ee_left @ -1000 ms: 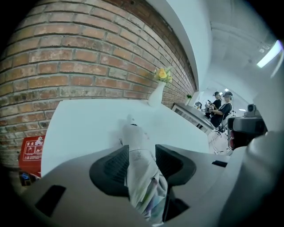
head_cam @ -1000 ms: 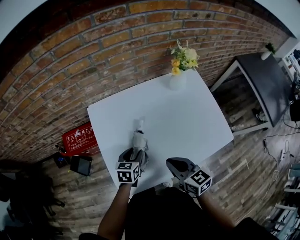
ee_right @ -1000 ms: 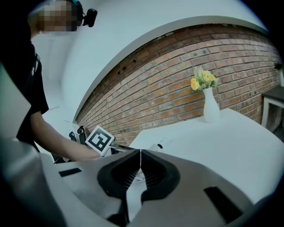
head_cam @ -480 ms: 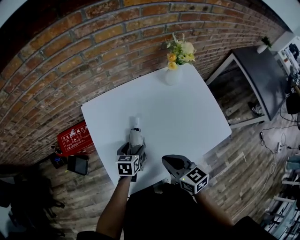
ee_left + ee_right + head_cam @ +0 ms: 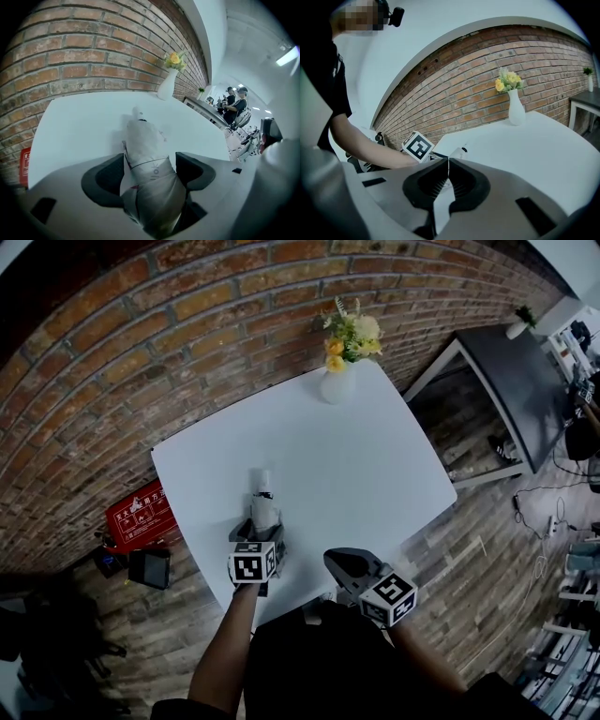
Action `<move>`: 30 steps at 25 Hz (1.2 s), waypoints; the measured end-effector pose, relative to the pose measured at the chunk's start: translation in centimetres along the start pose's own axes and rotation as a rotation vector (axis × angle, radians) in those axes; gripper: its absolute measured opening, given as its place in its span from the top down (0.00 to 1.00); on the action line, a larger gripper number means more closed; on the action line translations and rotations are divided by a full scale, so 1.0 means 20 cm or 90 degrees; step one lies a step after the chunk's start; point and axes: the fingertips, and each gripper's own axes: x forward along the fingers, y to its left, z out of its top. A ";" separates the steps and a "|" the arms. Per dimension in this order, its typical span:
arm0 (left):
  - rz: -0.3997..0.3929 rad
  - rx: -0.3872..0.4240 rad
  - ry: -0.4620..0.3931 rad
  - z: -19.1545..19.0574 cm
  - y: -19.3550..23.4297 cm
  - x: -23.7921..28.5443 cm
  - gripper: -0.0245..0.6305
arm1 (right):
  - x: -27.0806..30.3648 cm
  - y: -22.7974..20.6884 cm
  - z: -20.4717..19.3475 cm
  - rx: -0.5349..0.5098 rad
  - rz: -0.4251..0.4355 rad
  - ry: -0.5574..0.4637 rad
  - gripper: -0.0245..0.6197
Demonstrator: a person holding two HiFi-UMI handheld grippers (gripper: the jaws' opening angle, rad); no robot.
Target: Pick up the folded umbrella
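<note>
A folded grey umbrella (image 5: pixel 263 507) lies near the white worktop's (image 5: pixel 375 474) near left edge; a white flower vase (image 5: pixel 337 385) stands at its far right corner.

Left claw (image 5: pixel 150 164) bottom centre, jaws wide apart, just been opening. Grey folded umbrella (image 5: pixel 146 145) between them, lying on white table (image 5: pixel 75 126), tip toward frame centre. White vase (image 5: pixel 167 86) with flowers (image 5: pixel 173 58) upper centre. Brick wall (image 5: pixel 79 51) upper left.

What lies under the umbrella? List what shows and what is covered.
The white table lies under the umbrella and shows on both sides of it. The strip of tabletop directly beneath is covered by the umbrella itself, so anything there cannot be seen.
</note>
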 end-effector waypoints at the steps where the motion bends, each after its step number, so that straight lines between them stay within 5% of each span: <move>1: 0.002 0.001 0.002 0.00 0.00 0.01 0.44 | 0.00 0.00 -0.01 0.002 0.001 0.002 0.93; 15: 0.045 0.014 0.055 -0.04 -0.03 0.08 0.44 | -0.02 0.00 -0.04 0.004 0.000 0.009 0.93; 30: 0.053 -0.011 0.019 -0.04 -0.04 0.03 0.53 | -0.08 -0.01 -0.05 -0.015 0.029 0.013 0.93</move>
